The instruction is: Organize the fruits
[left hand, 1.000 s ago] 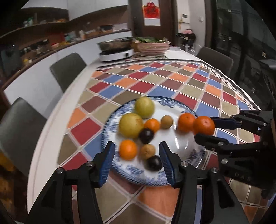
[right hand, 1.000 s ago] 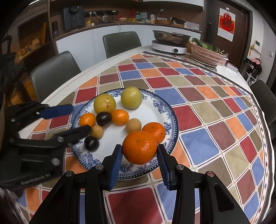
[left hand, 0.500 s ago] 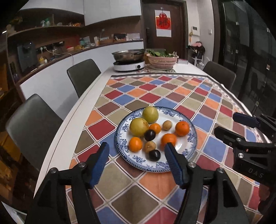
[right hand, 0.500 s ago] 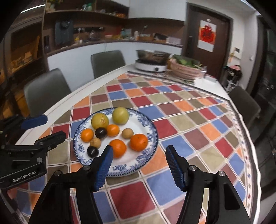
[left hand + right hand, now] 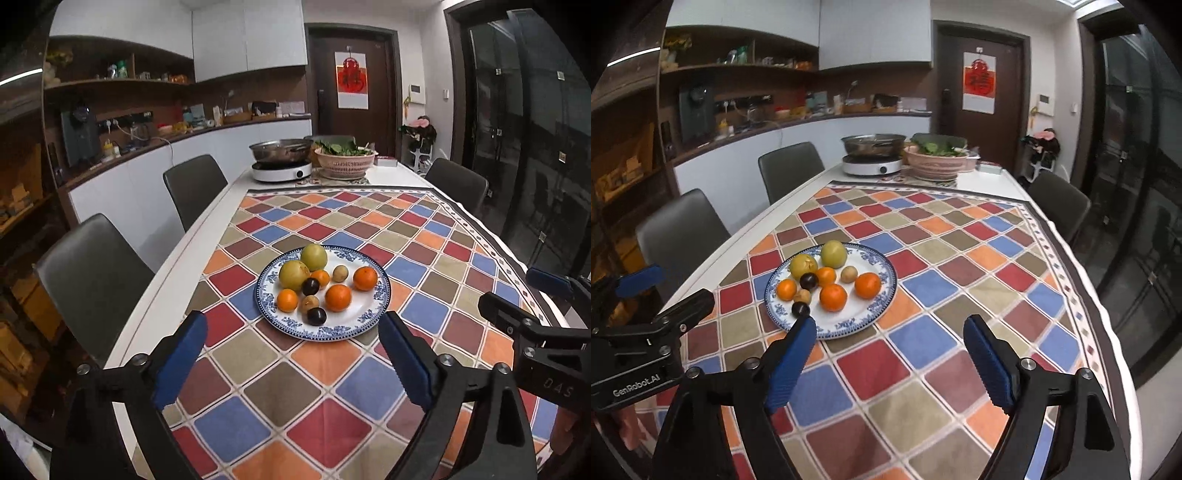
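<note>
We see round blue-and-white patterned china plate (image 5: 376, 301) centre frame on checked tabletop (image 5: 332, 417), carrying loose fruit: four oranges, two yellow-green apples, small dark and tan ones.

Left hand-held gripper (image 5: 291, 354) and right hand-held gripper (image 5: 886, 354): jaws have just been opening, now wide apart, nothing between.

We judge:
- fruit light, round, prone to roll; take across widest middle
- dark plums soft, gentle squeeze
- plate fragile

Lowest dark fruit (image 5: 800, 309) partly behind blue pad. Small fruit kinds unclear.
</note>
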`<action>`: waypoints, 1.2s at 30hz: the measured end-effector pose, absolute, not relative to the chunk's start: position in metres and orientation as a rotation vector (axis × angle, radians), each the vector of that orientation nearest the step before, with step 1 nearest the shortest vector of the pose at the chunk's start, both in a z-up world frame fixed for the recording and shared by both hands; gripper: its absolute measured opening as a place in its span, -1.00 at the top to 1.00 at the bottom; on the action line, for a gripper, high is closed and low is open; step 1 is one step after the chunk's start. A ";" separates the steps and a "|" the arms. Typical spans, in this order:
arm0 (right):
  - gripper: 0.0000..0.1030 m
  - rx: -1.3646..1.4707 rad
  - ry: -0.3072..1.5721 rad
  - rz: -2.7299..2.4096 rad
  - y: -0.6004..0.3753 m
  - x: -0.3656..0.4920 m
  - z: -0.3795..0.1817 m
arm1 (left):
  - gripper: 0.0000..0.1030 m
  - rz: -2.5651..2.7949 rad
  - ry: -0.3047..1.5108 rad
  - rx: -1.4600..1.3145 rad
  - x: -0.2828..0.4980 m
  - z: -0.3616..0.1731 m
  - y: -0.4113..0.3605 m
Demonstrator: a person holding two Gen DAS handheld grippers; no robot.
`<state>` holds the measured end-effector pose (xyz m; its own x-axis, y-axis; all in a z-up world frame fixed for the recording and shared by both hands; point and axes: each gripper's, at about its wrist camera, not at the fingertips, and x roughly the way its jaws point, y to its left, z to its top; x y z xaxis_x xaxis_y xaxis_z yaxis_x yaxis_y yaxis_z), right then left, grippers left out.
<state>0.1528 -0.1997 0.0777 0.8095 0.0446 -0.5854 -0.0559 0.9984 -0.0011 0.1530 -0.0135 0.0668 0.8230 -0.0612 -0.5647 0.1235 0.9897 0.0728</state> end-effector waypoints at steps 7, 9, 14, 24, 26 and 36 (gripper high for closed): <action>-0.60 -0.018 0.626 0.054 -0.201 0.113 0.077 | -0.97 -0.108 0.586 0.131 0.121 0.067 -0.016; -0.60 -0.009 0.624 0.048 -0.202 0.104 0.076 | -0.97 -0.112 0.586 0.123 0.114 0.066 -0.016; -0.60 -0.016 0.611 0.035 -0.203 0.087 0.076 | -0.99 -0.113 0.573 0.127 0.098 0.066 -0.017; -0.60 0.002 0.597 0.028 -0.207 0.069 0.072 | -1.00 -0.104 0.549 0.119 0.081 0.068 -0.019; -0.60 0.001 0.592 0.019 -0.208 0.067 0.071 | -1.00 -0.104 0.543 0.116 0.079 0.068 -0.020; -0.60 -0.013 0.557 -0.013 -0.211 0.057 0.069 | -1.00 -0.100 0.546 0.101 0.074 0.063 -0.019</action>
